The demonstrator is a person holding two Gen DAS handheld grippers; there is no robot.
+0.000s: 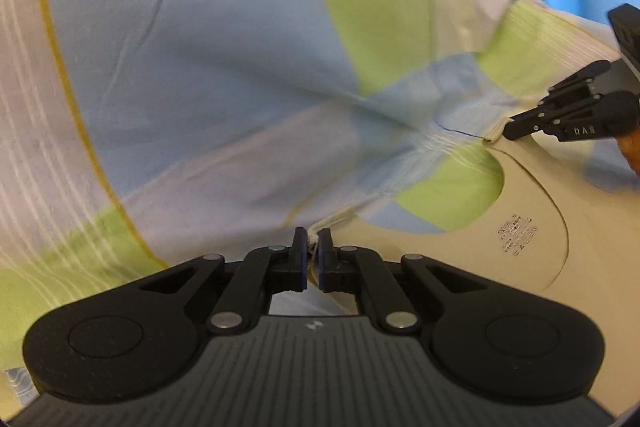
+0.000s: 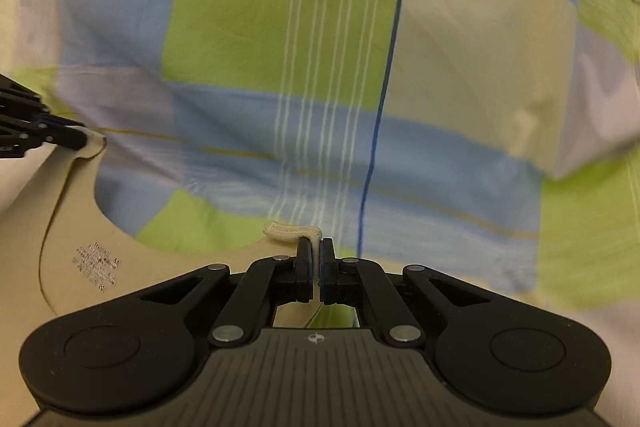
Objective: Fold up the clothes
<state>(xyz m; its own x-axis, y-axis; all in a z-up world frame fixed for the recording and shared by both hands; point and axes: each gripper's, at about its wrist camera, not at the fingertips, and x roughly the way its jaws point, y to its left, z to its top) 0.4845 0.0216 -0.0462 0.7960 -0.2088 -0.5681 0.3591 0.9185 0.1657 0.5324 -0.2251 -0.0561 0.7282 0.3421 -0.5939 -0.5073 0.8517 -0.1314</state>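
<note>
Both grippers, left gripper (image 1: 314,241) and right gripper (image 2: 317,247), clamped on beige garment (image 1: 516,203) neckline.

Each camera sits just behind its own gripper and looks forward along the two fingers, very near the cloth. The left wrist view looks past the left gripper (image 1: 314,239) over a checked sheet (image 1: 200,47), with the right gripper (image 1: 510,130) at its right edge. The right wrist view looks past the right gripper (image 2: 317,247). Both share the beige garment (image 1: 532,187) with its printed label (image 2: 96,265) and the curved neckline.
</note>
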